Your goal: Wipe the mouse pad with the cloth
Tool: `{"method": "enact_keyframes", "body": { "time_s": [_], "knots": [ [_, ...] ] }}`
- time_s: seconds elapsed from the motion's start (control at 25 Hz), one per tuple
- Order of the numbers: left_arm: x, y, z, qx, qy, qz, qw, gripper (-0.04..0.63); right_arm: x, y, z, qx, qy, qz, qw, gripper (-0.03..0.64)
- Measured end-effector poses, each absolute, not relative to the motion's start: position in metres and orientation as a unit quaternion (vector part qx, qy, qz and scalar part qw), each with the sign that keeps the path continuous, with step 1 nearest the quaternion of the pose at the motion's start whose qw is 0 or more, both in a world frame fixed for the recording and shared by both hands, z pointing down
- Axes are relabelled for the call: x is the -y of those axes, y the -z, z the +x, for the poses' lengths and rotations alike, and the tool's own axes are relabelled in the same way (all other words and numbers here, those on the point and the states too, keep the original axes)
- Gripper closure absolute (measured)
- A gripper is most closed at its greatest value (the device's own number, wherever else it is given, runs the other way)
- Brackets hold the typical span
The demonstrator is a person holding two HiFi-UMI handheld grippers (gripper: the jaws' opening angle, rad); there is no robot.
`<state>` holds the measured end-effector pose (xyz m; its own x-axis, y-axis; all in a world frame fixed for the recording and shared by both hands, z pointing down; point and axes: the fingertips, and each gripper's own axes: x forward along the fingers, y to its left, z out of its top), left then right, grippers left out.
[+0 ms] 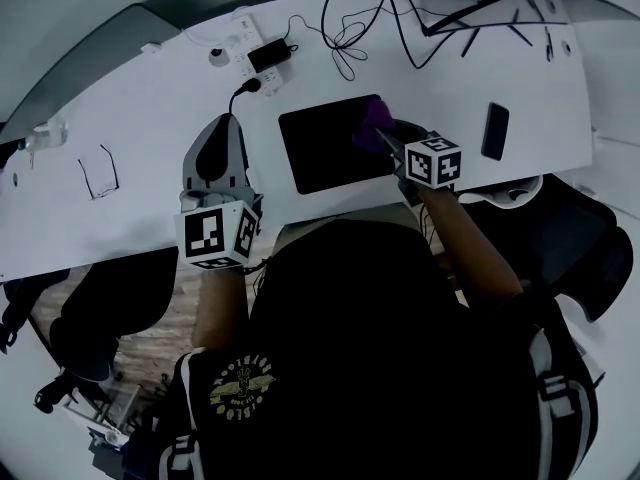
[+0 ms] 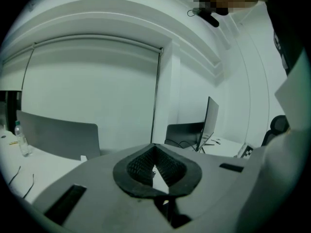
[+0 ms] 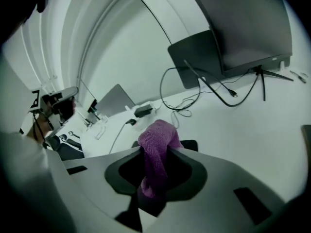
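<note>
Cloth clamped in right claw, left claw closed, empty

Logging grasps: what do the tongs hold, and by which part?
Right tongs pinch the purple cloth by a bunched fold; left tongs are shut, empty.

We are in an office. A long white desk carries a black mouse pad, a phone, a pair of glasses and a power strip. Tangled cables run toward a monitor on its stand. A black office chair stands beside the desk. Farther off we see a second monitor, a grey divider panel and plain white walls.
</note>
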<state>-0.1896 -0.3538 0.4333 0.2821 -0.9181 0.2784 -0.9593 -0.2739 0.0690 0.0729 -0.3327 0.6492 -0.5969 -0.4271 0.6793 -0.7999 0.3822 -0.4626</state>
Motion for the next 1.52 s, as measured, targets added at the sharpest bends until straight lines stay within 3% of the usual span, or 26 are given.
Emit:
{"method": "enact_keyframes", "body": {
  "time_s": [0.28, 0.56, 1.0, 1.52],
  "knots": [
    [0.326, -0.421, -0.223, 0.601, -0.09, 0.788, 0.096, 0.594, 0.278, -0.597, -0.039, 0.841, -0.45, 0.257, 0.155, 0.528],
    [0.293, -0.421, -0.249, 0.604, -0.097, 0.786, 0.089, 0.594, 0.246, -0.667, -0.099, 0.835, -0.445, 0.233, 0.224, 0.528],
    [0.269, -0.42, -0.252, 0.605, -0.099, 0.785, 0.087, 0.594, 0.254, -0.727, -0.032, 0.786, -0.43, 0.339, 0.286, 0.528],
    [0.266, -0.402, -0.185, 0.593, -0.093, 0.796, 0.074, 0.594, 0.243, -0.743, 0.093, 0.745, -0.425, 0.406, 0.314, 0.528]
  ]
}}
